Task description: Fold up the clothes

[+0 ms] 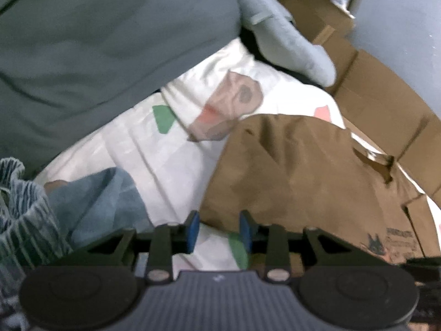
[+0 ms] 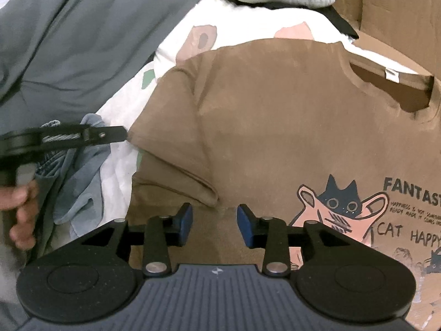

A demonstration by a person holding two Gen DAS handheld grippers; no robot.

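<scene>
The brown T-shirt (image 2: 275, 127) lies front up on the white printed bedsheet (image 2: 176, 47), its cat picture (image 2: 333, 209) showing and its neck opening (image 2: 391, 88) at the far right, against a cardboard box (image 2: 399, 8). Its one visible sleeve (image 2: 171, 171) points left and lies rumpled, with a ridge of cloth along its near hem.

The right gripper (image 2: 213, 220) hangs just above the shirt near that sleeve's seam, its jaws partly apart with nothing between the pads. The left gripper (image 1: 219, 227) sits at the shirt's left edge, its jaws also partly apart and empty, over the line where brown cloth meets sheet. In the right wrist view the hand (image 2: 20, 212) holding the left gripper is at the far left.

To my eye the risk is the pinch. With neither gripper holding anything, a grab at that bunched sleeve could take only the top layer, or catch the sheet along with it, and the fold would drag the bedding or come out crooked. The left gripper, right on the edge, could easily close on sheet alone.

A crumpled blue garment (image 2: 85, 165) lies just left of the sleeve, near enough to get swept into a fold. A grey blanket (image 1: 110, 55) is bunched at the far left and a pale pillow (image 1: 289, 44) lies beyond, both well apart from the shirt.
</scene>
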